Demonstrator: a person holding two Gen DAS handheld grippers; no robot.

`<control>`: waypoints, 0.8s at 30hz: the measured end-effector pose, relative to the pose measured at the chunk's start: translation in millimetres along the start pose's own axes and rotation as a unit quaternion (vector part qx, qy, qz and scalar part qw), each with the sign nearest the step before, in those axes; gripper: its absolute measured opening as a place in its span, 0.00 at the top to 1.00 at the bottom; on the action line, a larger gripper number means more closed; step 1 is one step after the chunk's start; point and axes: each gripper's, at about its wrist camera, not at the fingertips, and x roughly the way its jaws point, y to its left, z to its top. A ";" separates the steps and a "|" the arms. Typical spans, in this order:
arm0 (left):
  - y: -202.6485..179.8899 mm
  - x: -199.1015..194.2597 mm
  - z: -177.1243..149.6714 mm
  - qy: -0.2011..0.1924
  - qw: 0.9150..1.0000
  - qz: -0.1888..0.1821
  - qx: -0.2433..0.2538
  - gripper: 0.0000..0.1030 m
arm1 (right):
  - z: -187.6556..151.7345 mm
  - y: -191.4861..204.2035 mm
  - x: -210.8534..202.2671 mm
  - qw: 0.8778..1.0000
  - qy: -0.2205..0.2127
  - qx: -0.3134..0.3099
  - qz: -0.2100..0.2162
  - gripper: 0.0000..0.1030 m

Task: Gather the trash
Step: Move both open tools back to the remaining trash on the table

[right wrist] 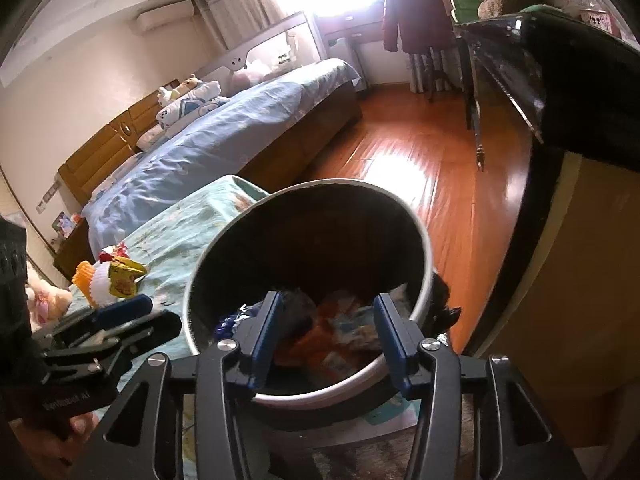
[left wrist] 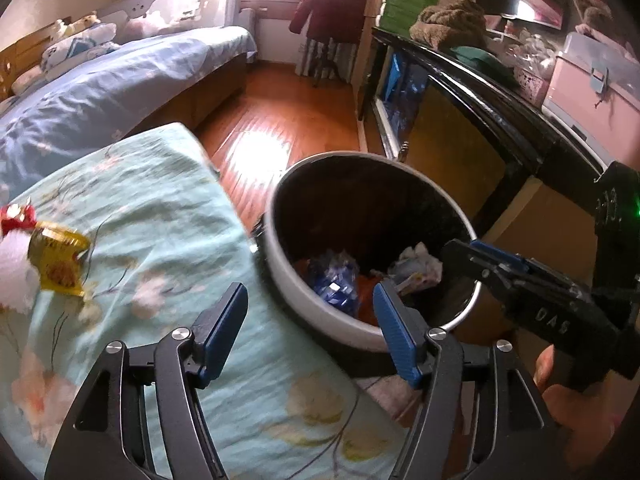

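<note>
A round white trash bin [left wrist: 304, 300] with a dark inside stands on the floor beside a table under a pale green floral cloth [left wrist: 160, 208]. It holds a blue wrapper [left wrist: 336, 280], white paper [left wrist: 416, 264] and orange scraps. A yellow wrapper [left wrist: 60, 260] and a white cupcake liner [left wrist: 12, 276] lie on the cloth at the left. My left gripper [left wrist: 310, 320] is open and empty above the cloth's edge, next to the bin. My right gripper [right wrist: 326, 336] is open and empty over the bin [right wrist: 420, 224]. The yellow wrapper [right wrist: 124, 280] and liners [right wrist: 96, 284] show left of it.
A bed with a blue cover [left wrist: 100, 80] stands behind the table. A black-edged cabinet [left wrist: 500, 92] with boxes and clothes on top runs along the right, close to the bin. Wooden floor [left wrist: 280, 120] lies between them. A soft toy [right wrist: 44, 300] sits at the far left.
</note>
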 end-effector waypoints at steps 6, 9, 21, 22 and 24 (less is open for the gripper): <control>33.5 -10.8 -27.6 0.006 0.999 0.017 -0.041 0.31 | -3.6 22.5 -4.2 1.000 -0.004 -0.014 0.027 0.19; 56.4 -19.5 -41.8 0.009 0.997 0.026 -0.074 0.31 | -6.1 40.7 -3.4 0.999 -0.001 -0.032 0.038 0.19; 139.6 -69.5 -83.7 -0.028 0.981 0.101 -0.163 0.29 | -21.5 108.8 7.0 0.991 0.026 -0.081 0.100 0.13; 146.9 -72.7 -86.9 -0.030 0.979 0.107 -0.169 0.29 | -23.9 116.3 8.5 0.990 0.029 -0.089 0.105 0.13; 159.2 -78.3 -92.0 -0.033 0.976 0.120 -0.178 0.29 | -27.6 127.5 12.1 0.988 0.034 -0.102 0.112 0.13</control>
